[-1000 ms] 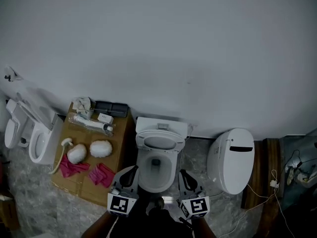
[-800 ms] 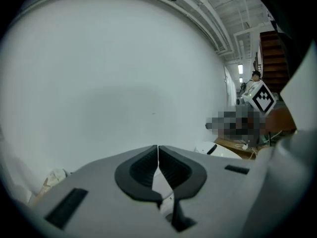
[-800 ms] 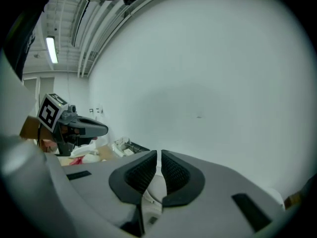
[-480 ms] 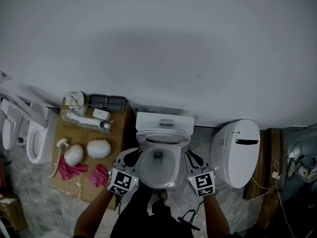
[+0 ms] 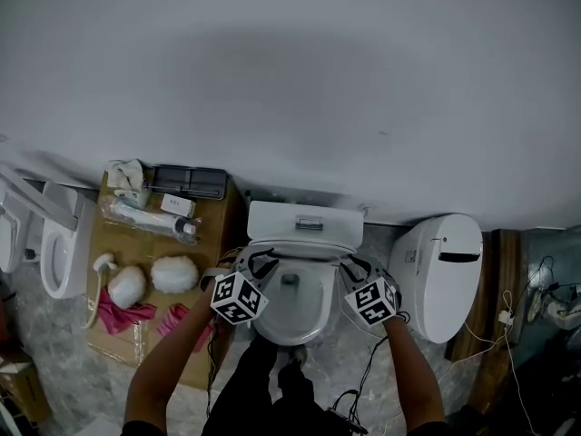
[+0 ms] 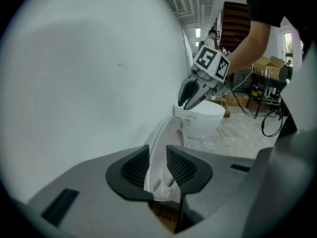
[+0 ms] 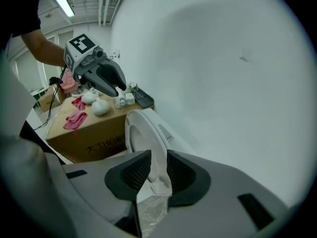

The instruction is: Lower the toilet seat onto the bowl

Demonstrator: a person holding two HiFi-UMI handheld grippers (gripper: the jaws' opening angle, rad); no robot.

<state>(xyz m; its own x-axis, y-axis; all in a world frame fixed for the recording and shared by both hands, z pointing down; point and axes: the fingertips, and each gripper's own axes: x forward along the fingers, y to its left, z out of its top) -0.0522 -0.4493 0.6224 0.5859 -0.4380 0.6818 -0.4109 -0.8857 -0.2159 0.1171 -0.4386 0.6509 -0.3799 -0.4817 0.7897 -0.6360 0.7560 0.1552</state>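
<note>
The person stands over the toilet with one tool on each side of the bowl (image 5: 289, 323). The toilet seat (image 7: 140, 133) is up, standing on edge in front of the tank (image 5: 304, 218), not down on the bowl. The left tool (image 6: 158, 165) has its jaws wide apart, having just been opening, and the seat's left rim stands between them. The right tool (image 7: 158, 170) is narrower and has also just been opening, with the seat's right rim in its gap. Neither pair looks pressed onto the rim. At the left, a cardboard box (image 5: 216, 234) carries pink cloths (image 5: 123, 314). Another white toilet (image 5: 440, 275) stands at the right.
</note>
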